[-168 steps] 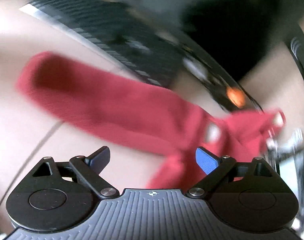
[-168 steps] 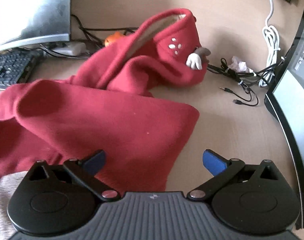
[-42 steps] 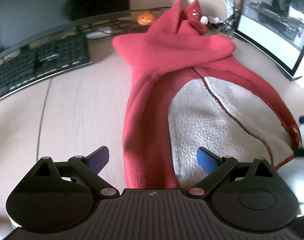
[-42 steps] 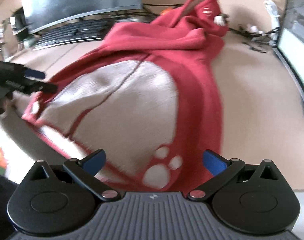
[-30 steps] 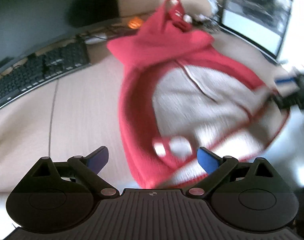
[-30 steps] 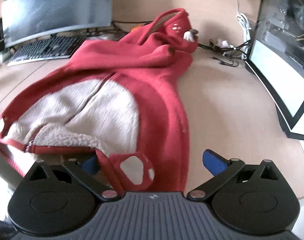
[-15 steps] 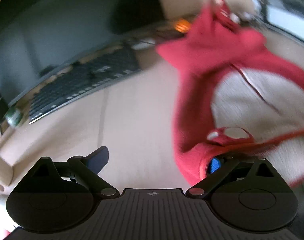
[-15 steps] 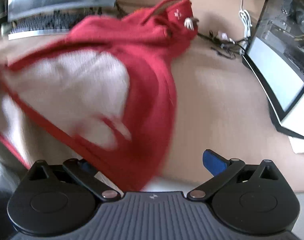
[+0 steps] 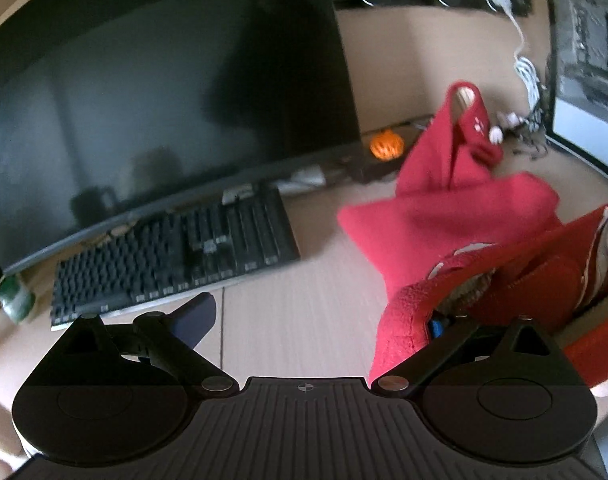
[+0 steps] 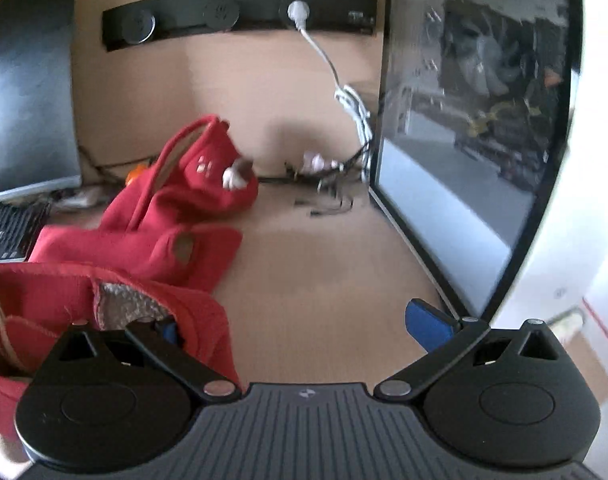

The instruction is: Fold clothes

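Now red garment [image 9: 443, 216] draped over left gripper [image 9: 315, 316], lifted

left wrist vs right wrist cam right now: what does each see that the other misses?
Left wrist only: nearly the whole dark monitor, most of the keyboard, the orange pumpkin in full.

Right wrist only: the glass-sided PC case interior, the cable tangle on the desk.

Both: the red garment with its hood end raised at the back, the white cable from the wall socket strip, and fabric draped over each hand-held gripper's inner finger, jaws wide apart.
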### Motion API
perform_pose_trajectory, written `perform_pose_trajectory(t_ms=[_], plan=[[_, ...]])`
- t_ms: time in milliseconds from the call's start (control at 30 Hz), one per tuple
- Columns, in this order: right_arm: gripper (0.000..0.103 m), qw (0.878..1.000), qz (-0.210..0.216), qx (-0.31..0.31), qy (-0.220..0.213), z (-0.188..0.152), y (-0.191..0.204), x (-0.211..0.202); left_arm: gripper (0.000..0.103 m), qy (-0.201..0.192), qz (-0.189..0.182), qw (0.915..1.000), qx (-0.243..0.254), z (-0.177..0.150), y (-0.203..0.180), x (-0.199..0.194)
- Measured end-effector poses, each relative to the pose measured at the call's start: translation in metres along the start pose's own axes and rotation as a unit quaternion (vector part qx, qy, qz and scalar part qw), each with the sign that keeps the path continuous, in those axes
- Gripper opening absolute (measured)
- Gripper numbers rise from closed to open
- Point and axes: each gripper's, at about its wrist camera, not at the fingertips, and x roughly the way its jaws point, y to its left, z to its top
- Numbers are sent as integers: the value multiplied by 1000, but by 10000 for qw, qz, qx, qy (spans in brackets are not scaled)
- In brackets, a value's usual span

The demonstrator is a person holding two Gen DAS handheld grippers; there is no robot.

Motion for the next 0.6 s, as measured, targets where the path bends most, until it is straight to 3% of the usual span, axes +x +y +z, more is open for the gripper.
perform_pose_trajectory(t_ms=[333, 600], plan=[[103, 9993, -342, 6, 179, 20, 19, 24, 101, -21, -306, 9995, 39, 10, 10, 39], [103, 9989, -336, -250, 215, 34, 27, 36, 100, 237, -465, 9983, -240, 6, 7, 60]])
